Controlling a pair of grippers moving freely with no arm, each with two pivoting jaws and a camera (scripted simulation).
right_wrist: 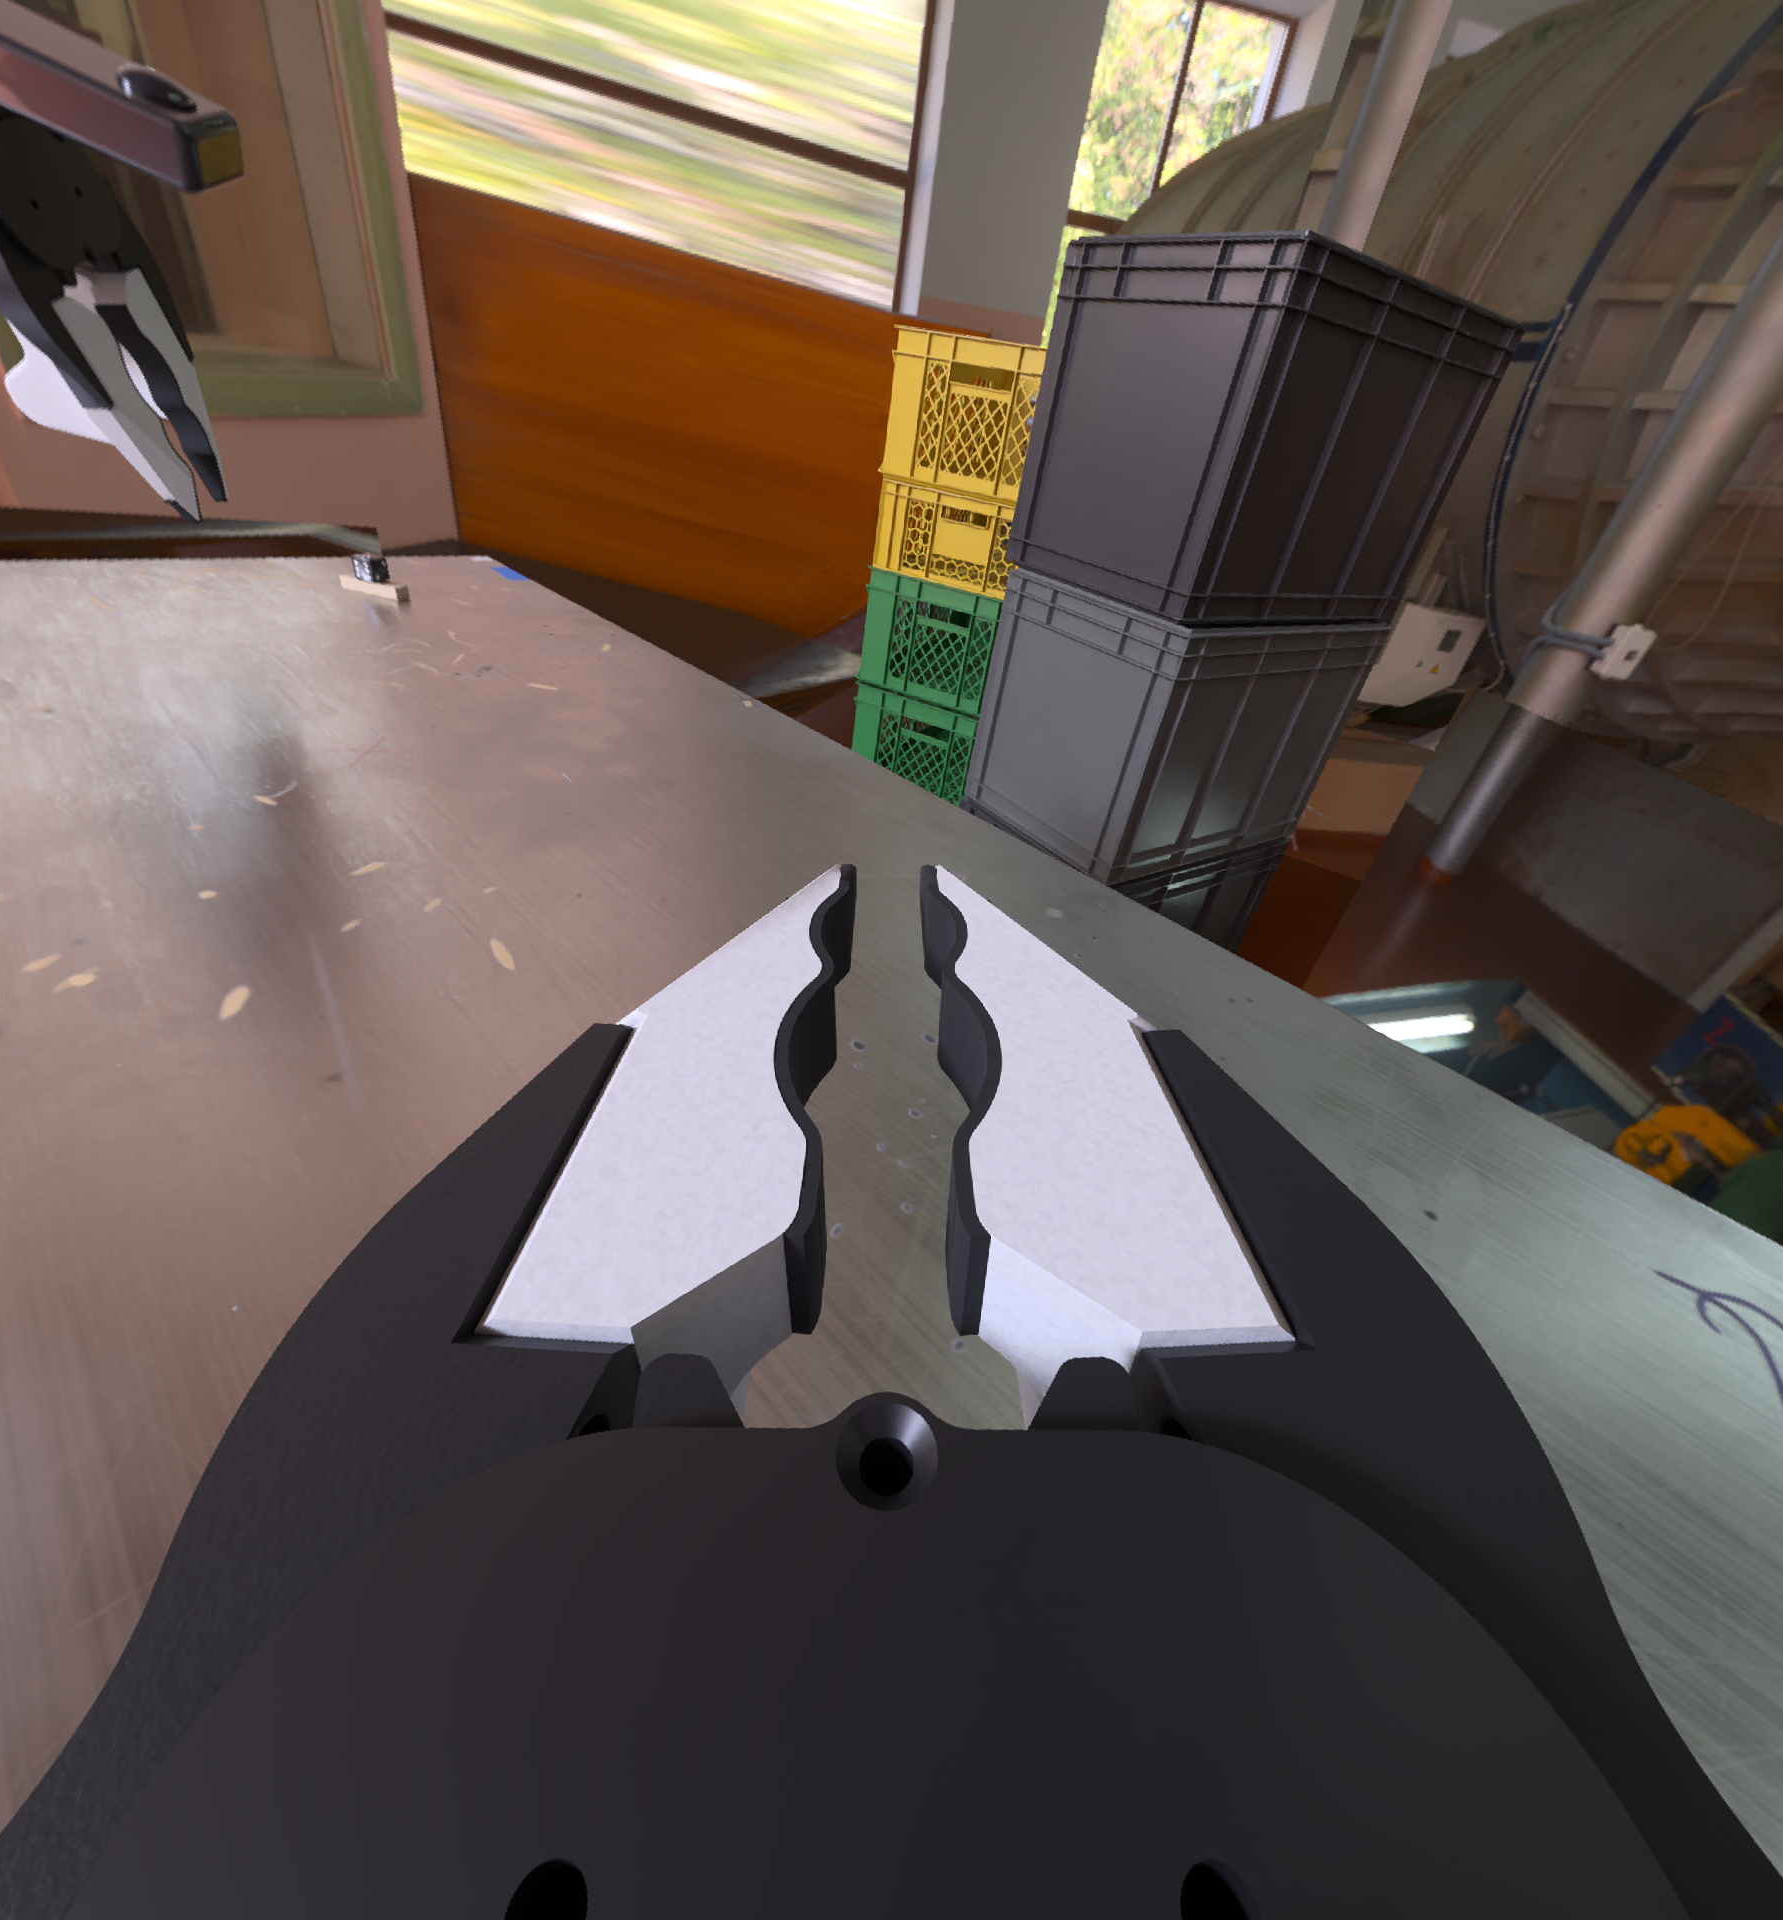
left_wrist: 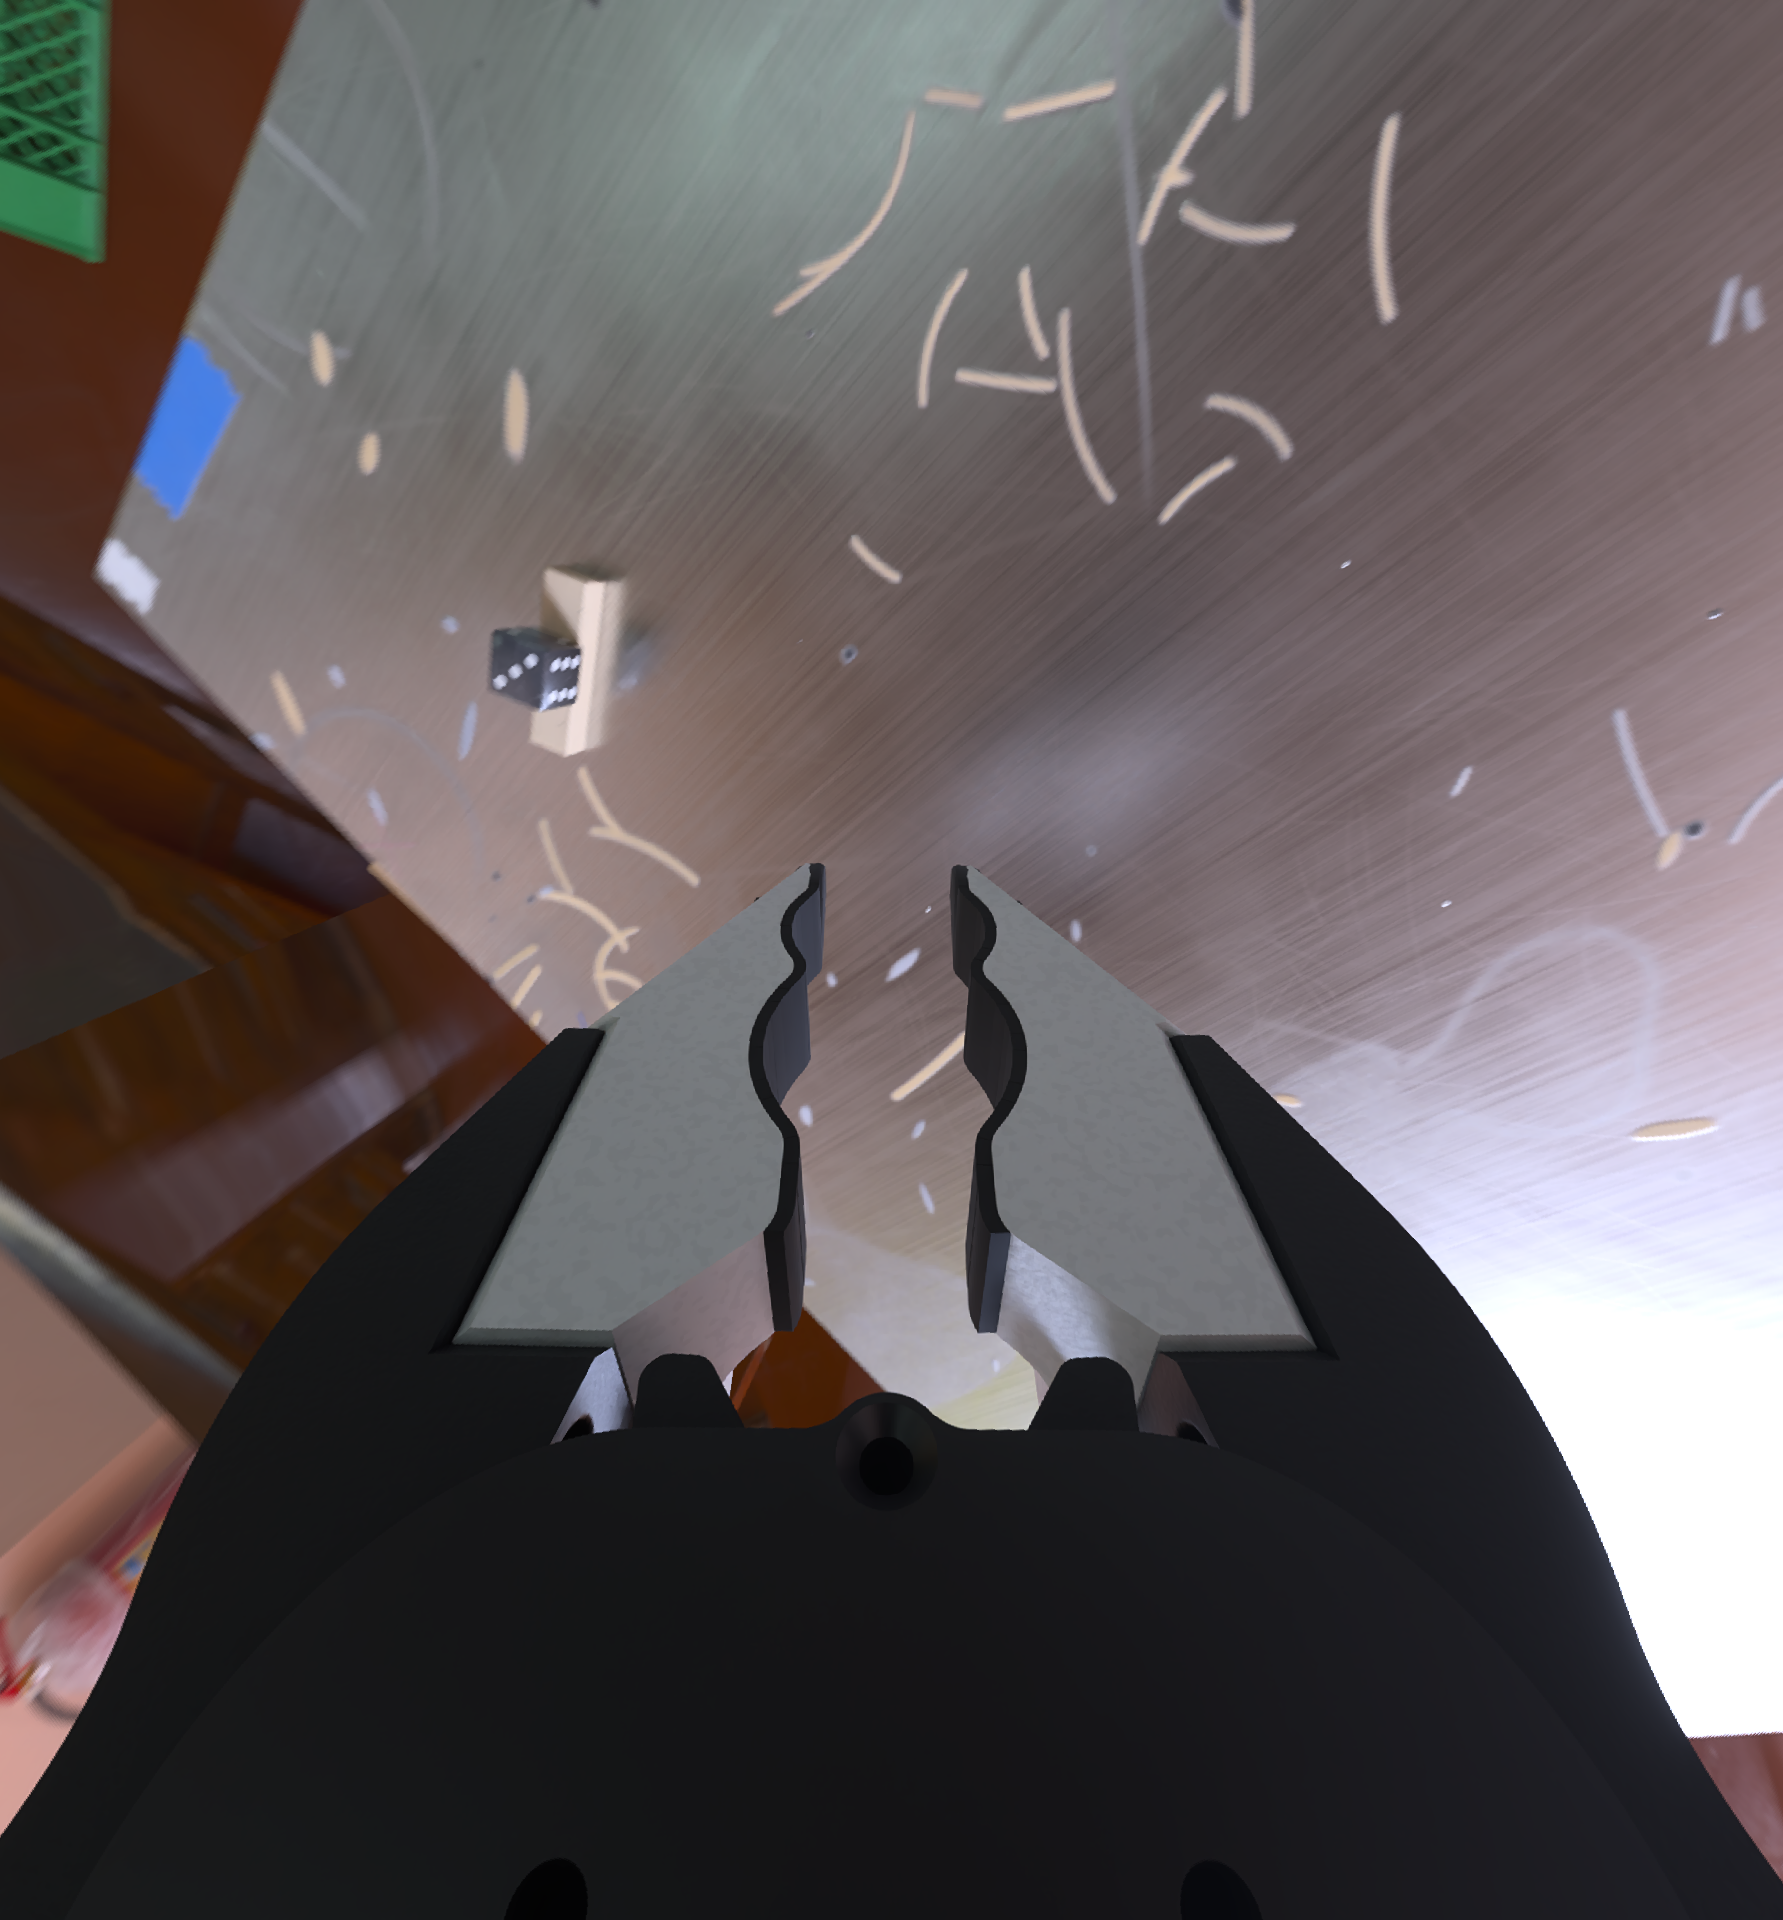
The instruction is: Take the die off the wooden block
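Table (right_wrist: pixel 243 790): a broad scuffed metal top, strewn with pale wood shavings; nothing large lies between either gripper and the block.
Grey crates (right_wrist: pixel 1251 416): three dark plastic boxes stacked off the table's far right edge; from here I cannot see inside them.
Yellow and green crates (right_wrist: pixel 954 520): lattice-sided, yellow stacked on green, just left of the grey stack; what they hold cannot be made out.
Pen scribble (right_wrist: pixel 1770 1340): a dark looping mark on the table at the near right.
Blue tape (left_wrist: pixel 186 426): a small patch at the table's far edge, beyond the block.
Right gripper (right_wrist: pixel 885 873): low over the near part of the table, fingers a narrow gap apart with nothing between them, pointing towards the crates and well apart from the block.
Left gripper (left_wrist: pixel 885 873): up above the table at the far left, tilted down, fingers apart and holding nothing; in its own view the block sits ahead and to the left.
Wooden block (left_wrist: pixel 580 665): a small pale slab lying flat near the far edge of the table.
Die (left_wrist: pixel 536 667): black with white pips, sitting on top of the block, touched by neither gripper.
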